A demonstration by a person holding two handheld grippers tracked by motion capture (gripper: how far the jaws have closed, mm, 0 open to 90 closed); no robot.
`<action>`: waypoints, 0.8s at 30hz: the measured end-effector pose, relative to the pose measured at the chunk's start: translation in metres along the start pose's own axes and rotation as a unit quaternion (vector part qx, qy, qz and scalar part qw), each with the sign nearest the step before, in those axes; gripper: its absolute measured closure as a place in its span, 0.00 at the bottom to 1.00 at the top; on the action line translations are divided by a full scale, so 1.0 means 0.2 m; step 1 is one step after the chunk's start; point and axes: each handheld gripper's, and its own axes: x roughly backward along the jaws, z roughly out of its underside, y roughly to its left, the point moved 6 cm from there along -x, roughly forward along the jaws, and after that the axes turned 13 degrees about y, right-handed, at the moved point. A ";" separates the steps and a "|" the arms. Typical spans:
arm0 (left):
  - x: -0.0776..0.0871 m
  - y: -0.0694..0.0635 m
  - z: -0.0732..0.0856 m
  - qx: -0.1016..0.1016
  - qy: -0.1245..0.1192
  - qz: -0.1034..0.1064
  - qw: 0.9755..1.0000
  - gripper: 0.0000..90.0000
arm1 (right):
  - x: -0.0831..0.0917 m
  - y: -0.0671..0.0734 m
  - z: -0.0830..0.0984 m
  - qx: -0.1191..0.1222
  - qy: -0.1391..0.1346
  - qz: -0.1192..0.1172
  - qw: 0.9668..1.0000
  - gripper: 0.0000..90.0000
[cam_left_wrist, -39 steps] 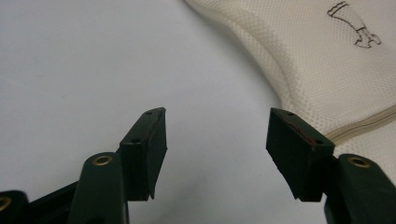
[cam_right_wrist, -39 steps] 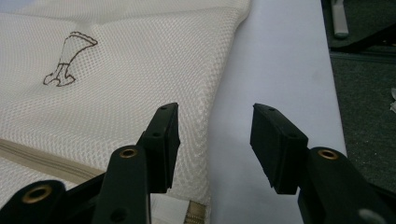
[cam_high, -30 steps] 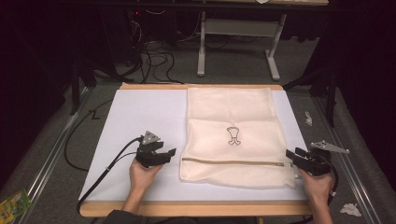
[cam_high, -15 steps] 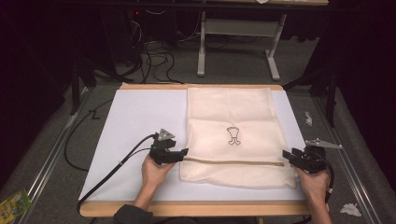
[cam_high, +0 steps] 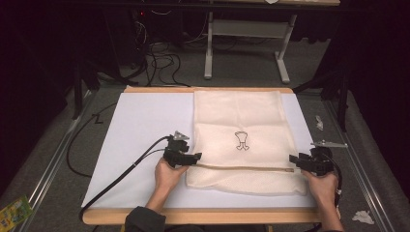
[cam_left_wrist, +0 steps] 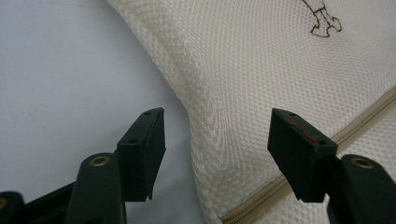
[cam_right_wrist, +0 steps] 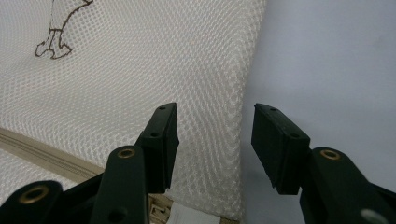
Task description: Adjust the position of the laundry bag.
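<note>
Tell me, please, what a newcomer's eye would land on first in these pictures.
Most striking is the cream mesh bag lying flat on the right half of the white table, with a small brown emblem at its middle and a tan zipper running across near the person's side. The left gripper and right gripper, both open, sit at the two ends of that zipper, each straddling a side edge of the bag.

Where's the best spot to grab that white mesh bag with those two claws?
Probably the mesh bag by its two side edges near the zipper, each gripper coming from its own side. It lies flat, and the open left gripper already straddles an edge.
</note>
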 end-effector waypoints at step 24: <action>-0.04 0.00 -0.04 0.003 0.021 0.028 0.999 0.91 | -0.02 -0.01 -0.02 0.003 0.043 -0.025 0.999 0.96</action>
